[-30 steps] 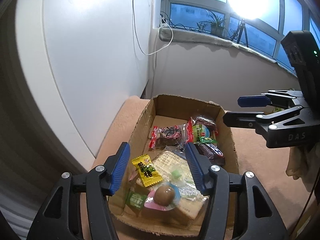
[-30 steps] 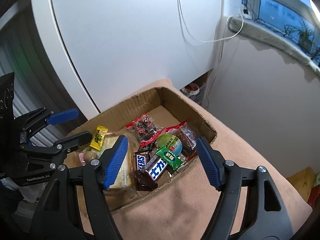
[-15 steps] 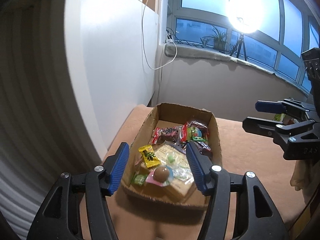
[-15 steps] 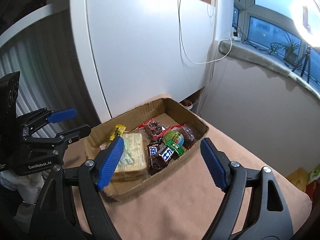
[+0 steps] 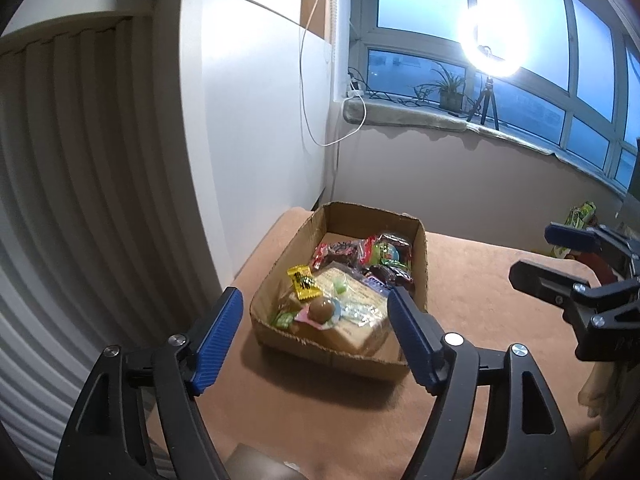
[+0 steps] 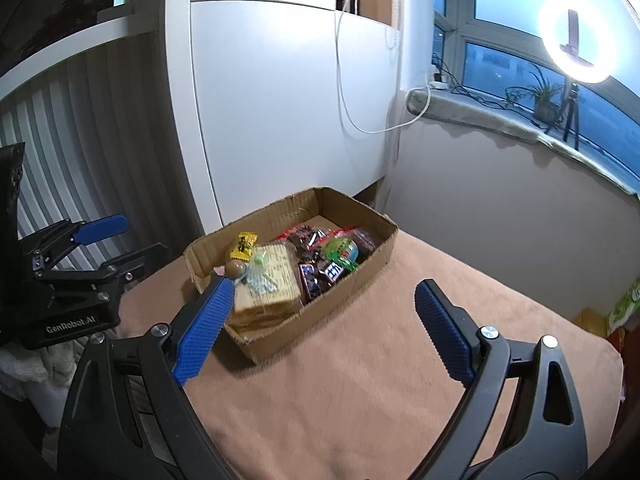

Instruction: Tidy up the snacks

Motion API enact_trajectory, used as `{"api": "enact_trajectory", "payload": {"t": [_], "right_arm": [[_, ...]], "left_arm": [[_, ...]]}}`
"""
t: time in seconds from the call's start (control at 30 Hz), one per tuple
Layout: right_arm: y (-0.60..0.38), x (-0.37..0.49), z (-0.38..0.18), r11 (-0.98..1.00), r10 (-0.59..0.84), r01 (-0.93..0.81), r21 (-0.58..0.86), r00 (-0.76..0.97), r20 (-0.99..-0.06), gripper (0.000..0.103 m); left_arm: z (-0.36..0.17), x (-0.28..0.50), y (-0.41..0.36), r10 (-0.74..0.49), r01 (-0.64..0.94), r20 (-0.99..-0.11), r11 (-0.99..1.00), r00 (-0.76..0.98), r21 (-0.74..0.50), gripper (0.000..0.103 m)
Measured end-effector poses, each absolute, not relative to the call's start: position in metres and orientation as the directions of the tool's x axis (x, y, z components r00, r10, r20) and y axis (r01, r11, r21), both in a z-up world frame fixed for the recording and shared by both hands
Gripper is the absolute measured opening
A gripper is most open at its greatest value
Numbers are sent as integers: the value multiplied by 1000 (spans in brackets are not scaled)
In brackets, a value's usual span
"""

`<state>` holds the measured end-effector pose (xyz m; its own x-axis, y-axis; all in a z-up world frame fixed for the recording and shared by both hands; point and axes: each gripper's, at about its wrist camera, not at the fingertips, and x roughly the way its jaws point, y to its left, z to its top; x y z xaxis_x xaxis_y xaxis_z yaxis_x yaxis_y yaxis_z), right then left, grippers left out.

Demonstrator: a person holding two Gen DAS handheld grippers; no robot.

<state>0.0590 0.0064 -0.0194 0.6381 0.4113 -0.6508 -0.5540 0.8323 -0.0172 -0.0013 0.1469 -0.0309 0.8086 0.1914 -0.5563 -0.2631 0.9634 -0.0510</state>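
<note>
An open cardboard box [image 5: 421,264] [image 6: 372,264] sits on a tan cloth-covered table. It holds several snacks: a wrapped bread pack [image 5: 360,308] [image 6: 276,276], a yellow sachet [image 5: 303,282] [image 6: 244,245], a brown chocolate ball [image 5: 322,309] [image 6: 235,269], dark chocolate bars [image 6: 320,274] and red-wrapped sweets [image 5: 340,249]. My left gripper [image 5: 316,336] is open and empty, back from the box's near end. My right gripper [image 6: 324,328] is open and empty, back from the box's long side. Each gripper shows in the other's view, apart from the box.
A white cabinet [image 6: 280,100] and ribbed panel [image 5: 80,200] stand left of the table. A windowsill with a plant [image 5: 450,92] and a ring light [image 6: 576,36] lies beyond. A green snack pack [image 5: 580,214] [image 6: 626,304] sits off the table's far right edge.
Both grippers have pulled back and up from over the box, so it looks smaller and farther. Both stayed open and empty. The snacks have not moved.
</note>
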Motion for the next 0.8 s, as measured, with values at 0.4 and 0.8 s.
{"api": "enact_trajectory", "payload": {"t": [0.4, 0.8], "right_arm": [[-7, 50, -17, 847, 402, -532, -9, 650, -645, 94], [-13, 45, -15, 851, 402, -525, -3, 655, -640, 94]], "left_arm": [[-27, -12, 139, 206, -264, -550, 964, 810, -28, 78], [-24, -19, 136, 209, -265, -543, 964, 814, -26, 78]]}}
